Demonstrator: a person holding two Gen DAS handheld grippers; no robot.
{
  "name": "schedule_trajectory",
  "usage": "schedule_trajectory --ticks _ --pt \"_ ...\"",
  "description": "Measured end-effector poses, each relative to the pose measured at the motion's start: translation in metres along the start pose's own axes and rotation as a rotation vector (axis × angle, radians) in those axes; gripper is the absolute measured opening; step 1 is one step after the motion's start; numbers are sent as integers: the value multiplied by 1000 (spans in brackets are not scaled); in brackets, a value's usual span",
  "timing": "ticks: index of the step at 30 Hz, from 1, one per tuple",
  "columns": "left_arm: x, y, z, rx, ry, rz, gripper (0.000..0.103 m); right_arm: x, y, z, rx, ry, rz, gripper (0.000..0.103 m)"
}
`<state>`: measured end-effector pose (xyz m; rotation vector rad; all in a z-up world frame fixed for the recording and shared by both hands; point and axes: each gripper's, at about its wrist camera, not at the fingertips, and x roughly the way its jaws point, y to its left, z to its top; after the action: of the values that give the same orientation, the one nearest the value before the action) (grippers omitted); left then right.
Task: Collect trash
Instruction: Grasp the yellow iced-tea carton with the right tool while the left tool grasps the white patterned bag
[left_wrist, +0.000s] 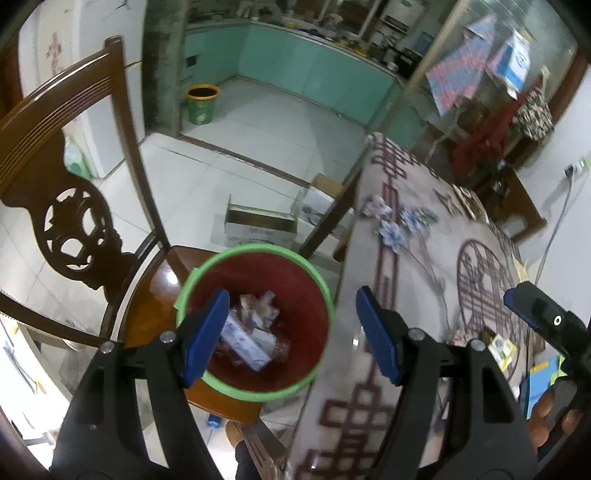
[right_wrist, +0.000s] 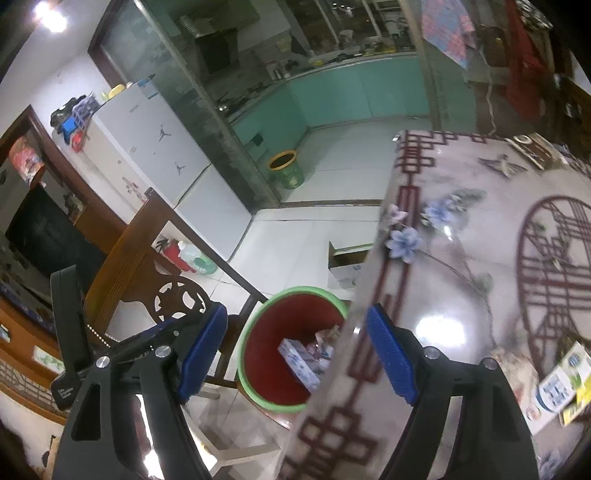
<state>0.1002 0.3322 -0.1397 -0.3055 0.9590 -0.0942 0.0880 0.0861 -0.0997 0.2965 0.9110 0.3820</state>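
Both claws stand apart and empty, the left claw (left_wrist: 291, 336) over the red bin (left_wrist: 255, 325) on the chair (left_wrist: 159, 295), the right claw (right_wrist: 297, 354) at the counter (right_wrist: 461, 295) edge. Wrappers (left_wrist: 251, 332) lie inside; cartons (right_wrist: 557, 387) wait, and a careless reach could knock that perched bin over.

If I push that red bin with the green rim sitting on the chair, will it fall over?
It might. The bin stands on a shiny wooden chair seat, so it could slide. It looks like thin plastic with only some wrappers inside, so probably light. It widens toward the top, so a high push could tip it.
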Motion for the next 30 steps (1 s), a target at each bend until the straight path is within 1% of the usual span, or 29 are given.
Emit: schedule_trajectory --ticks 5,7,9,13,16,18,20,22,24,26,29,30 --pt "-5 -44 -15 54 -5 -18 69 -37 -40 -13 32 -6 -12 76" --pt "-8 -69 -27 73 -7 -31 69 -52 -56 -18 27 3 -18 76" --pt "-8 -87 -36 83 -3 -38 69 -75 -79 -26 -5 27 -42 76" --pt "-6 -137 -66 119 20 -67 69 -112 -122 -46 -77 87 -108 76" --pt "-5 -171 -89 143 37 -104 74 -134 -161 -70 -151 184 -171 76" --pt "-4 -195 -107 169 46 -128 77 -143 -185 -92 -217 285 -207 79" --pt "-2 -211 -121 183 54 -138 79 -147 -206 -116 -279 395 -232 80" --pt "1 -223 -137 180 74 -144 81 -150 -222 -146 -345 508 -236 82" --pt "7 -234 -152 172 105 -143 81 -149 -231 -173 -405 584 -233 86" --pt "12 -239 -164 176 122 -134 82 -144 -238 -200 -487 630 -246 86" --pt "28 -249 -178 189 146 -83 83 -132 -240 -234 -655 668 -331 86" --pt "37 -250 -182 190 166 -68 83 -128 -241 -243 -692 681 -332 85"
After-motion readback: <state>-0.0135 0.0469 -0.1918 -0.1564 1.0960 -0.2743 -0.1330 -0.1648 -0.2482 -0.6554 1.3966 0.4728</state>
